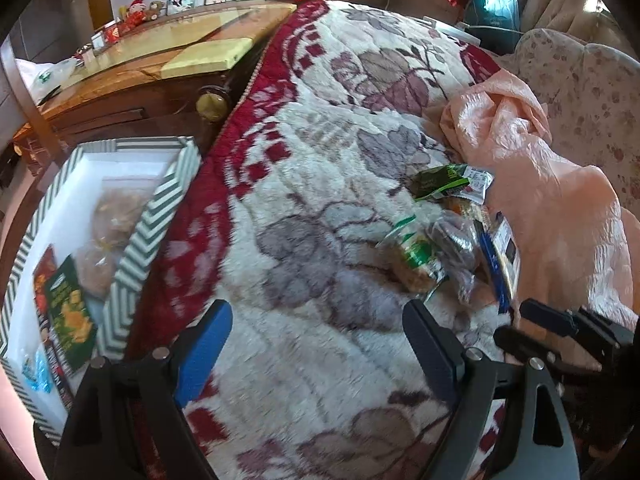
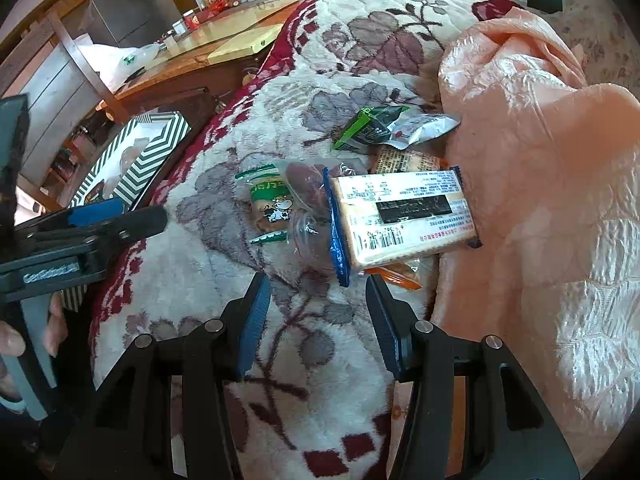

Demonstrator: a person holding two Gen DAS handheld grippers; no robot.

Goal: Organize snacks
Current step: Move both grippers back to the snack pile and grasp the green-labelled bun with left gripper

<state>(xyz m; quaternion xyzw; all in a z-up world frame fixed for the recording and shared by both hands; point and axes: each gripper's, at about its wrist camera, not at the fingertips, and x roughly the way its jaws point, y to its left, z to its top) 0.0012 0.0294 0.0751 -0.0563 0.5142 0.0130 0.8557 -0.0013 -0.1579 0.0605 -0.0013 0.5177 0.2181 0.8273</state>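
Floral blanket carries snack pile beside pink quilt; striped box at its left edge. Left gripper and right gripper both open, empty.

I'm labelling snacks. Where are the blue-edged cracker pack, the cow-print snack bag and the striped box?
blue-edged cracker pack [image 2: 404, 216]: right wrist view, on its label face.
cow-print snack bag [image 2: 272, 204]: right wrist view, on the cow print.
striped box [image 1: 154, 220]: left wrist view, on its near wall.

Snacks on blanket, box left.
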